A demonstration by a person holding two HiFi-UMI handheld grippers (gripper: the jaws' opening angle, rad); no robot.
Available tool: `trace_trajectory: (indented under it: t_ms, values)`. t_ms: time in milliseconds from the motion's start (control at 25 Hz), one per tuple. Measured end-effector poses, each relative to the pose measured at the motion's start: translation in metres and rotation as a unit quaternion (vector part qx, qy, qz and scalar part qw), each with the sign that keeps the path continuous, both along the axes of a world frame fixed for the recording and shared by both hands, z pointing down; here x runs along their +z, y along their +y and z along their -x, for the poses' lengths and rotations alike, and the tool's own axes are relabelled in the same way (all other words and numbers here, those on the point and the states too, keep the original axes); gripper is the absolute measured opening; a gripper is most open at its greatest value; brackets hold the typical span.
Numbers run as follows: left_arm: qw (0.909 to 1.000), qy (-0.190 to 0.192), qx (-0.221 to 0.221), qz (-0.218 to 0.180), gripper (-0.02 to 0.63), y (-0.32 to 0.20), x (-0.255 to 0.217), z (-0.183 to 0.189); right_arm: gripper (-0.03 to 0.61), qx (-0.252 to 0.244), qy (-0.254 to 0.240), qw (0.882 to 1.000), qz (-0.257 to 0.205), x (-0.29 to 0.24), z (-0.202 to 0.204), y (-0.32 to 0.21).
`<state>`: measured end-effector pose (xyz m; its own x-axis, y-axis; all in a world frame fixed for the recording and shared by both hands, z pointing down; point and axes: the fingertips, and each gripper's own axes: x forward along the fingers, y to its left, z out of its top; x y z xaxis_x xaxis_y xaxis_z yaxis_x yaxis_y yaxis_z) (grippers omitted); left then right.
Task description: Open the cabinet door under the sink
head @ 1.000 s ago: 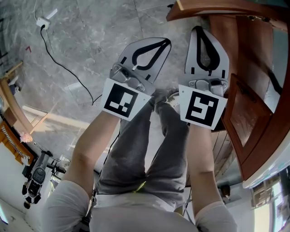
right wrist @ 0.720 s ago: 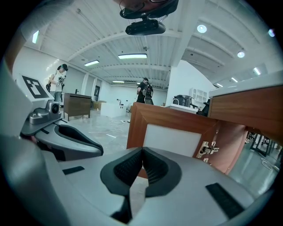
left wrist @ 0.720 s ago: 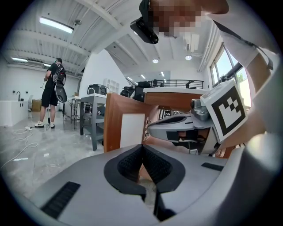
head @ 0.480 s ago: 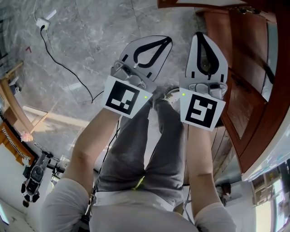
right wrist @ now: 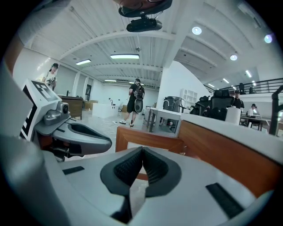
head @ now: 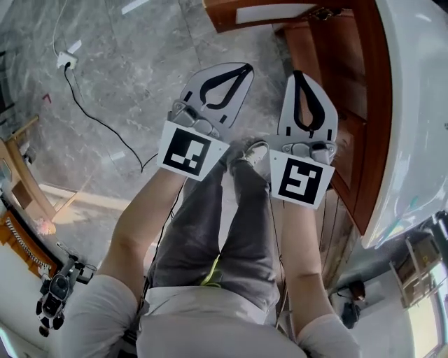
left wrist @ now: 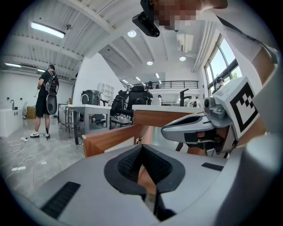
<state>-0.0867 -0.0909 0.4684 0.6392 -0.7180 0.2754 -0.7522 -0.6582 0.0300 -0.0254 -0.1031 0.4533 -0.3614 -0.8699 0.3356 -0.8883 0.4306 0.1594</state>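
Note:
The wooden cabinet stands at the right under the white sink top. Its door hangs swung out at the top of the head view, and shows as a brown panel ahead in the left gripper view and the right gripper view. My left gripper and right gripper are held side by side above the floor, short of the door and touching nothing. The left gripper is shut and empty. The right gripper has its pads meeting at the tips, also empty.
The person's legs and a shoe are below the grippers. A white socket strip with a black cable lies on the grey floor at left. Wooden furniture stands far left. A person with a backpack stands near tables.
Both grippers have risen together, still shut. In the head view the cabinet front and white sink top now fill more of the right side, and the open door sits higher.

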Motion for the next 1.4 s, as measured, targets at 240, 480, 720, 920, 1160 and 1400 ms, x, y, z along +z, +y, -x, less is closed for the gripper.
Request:
trace_trajectory:
  t_ms: [240, 480, 720, 920, 1160, 1400]
  values:
    - [0.9994, -0.002, 0.027, -0.023, 0.017, 0.003, -0.075, -0.032, 0.031, 0.028, 0.006, 1.0, -0.012, -0.067, -0.04, 0.011]
    - [0.9989, 0.011, 0.026, -0.038, 0.017, 0.009, -0.136, -0.049, 0.031, 0.041, 0.005, 0.999, -0.019, -0.122, -0.063, 0.025]
    - [0.9981, 0.034, 0.014, -0.05, 0.017, 0.019, -0.197, -0.056, 0.031, 0.063, -0.006, 0.998, -0.004, -0.164, -0.091, 0.051]
    - [0.997, 0.063, -0.004, -0.046, 0.017, 0.034, -0.259, -0.058, 0.031, 0.094, -0.011, 0.995, 0.015, -0.204, -0.12, 0.081]
    - [0.9963, 0.059, 0.006, -0.061, 0.017, 0.06, -0.325, -0.064, 0.031, 0.115, -0.034, 0.993, 0.001, -0.266, -0.152, 0.111]
    - [0.9957, 0.048, 0.033, -0.073, 0.017, 0.094, -0.374, -0.074, 0.031, 0.128, -0.06, 0.99, -0.012, -0.317, -0.168, 0.137]
